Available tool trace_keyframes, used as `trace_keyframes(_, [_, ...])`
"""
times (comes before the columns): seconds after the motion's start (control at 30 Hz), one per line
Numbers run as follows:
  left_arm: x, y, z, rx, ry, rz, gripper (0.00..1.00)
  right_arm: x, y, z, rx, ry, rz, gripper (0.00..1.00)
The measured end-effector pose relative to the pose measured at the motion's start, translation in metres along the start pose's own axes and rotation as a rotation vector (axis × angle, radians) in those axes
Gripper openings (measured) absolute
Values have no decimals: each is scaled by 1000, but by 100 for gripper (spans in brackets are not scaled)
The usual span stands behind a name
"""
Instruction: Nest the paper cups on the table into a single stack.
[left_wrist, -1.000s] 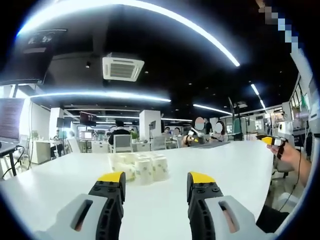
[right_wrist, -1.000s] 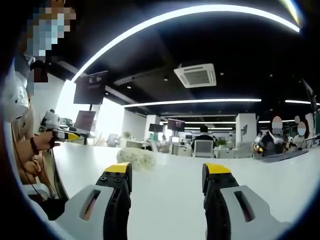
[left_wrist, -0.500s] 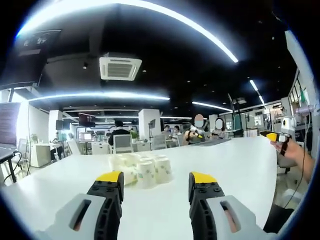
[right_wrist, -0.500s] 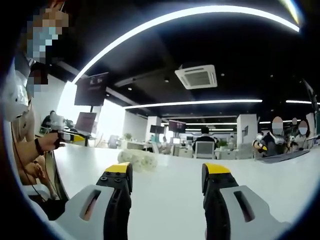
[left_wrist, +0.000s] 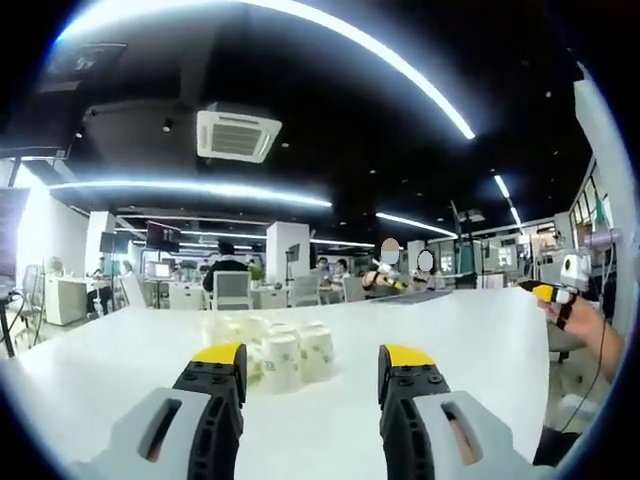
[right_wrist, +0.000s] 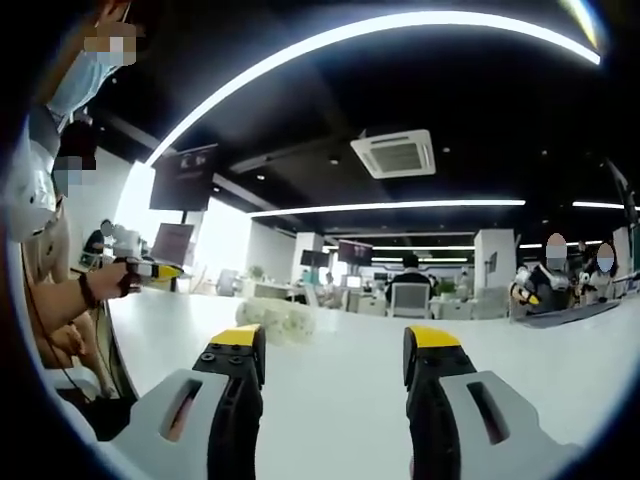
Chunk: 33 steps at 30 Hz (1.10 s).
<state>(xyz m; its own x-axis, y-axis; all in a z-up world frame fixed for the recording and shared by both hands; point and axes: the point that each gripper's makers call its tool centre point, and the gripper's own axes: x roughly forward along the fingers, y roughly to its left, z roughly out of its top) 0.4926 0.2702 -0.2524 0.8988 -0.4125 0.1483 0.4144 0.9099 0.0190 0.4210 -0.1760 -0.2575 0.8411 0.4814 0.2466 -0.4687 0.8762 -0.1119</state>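
On the white table (left_wrist: 480, 330), a bunch of paper cups (left_wrist: 268, 352) stands close together, upside down as far as I can tell. From the left gripper view they sit just past the left gripper (left_wrist: 310, 362), a bit toward its left jaw. That gripper has its jaws wide apart and holds nothing. From the right gripper view the same paper cups (right_wrist: 278, 320) look farther off, up past the left jaw of the right gripper (right_wrist: 335, 350). It is wide open too, with nothing in it.

No cup is picked up yet, so the job looks like it is only starting. A good way is to pick one cup at the edge of the bunch, not one in the middle. Bring the jaws around it slowly and squeeze softly, since paper cups squash and tip easily. Bumping the others could knock them over.
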Motion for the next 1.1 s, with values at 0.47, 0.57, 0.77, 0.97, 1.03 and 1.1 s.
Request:
trace_keyframes(0.47, [22, 6, 10, 15, -6, -14, 56, 0, -2, -2, 7, -1, -2, 58])
trace_keyframes(0.57, [30, 8, 12, 24, -3, -20, 55, 1, -2, 0, 5, -5, -2, 59])
trace_keyframes(0.77, [45, 6, 8, 36, 19, -44, 55, 0, -3, -1, 8, -4, -10, 58])
trace_keyframes(0.97, [57, 4, 10, 41, 21, -72, 56, -1, -3, -1, 7, -3, -12, 58])
trace_keyframes(1.03, [61, 3, 8, 48, 30, -81, 56, -2, -5, 0, 8, -5, -15, 58])
trace_keyframes(1.1, [66, 5, 4, 52, 41, -86, 56, -3, -5, -1, 6, -2, -16, 58])
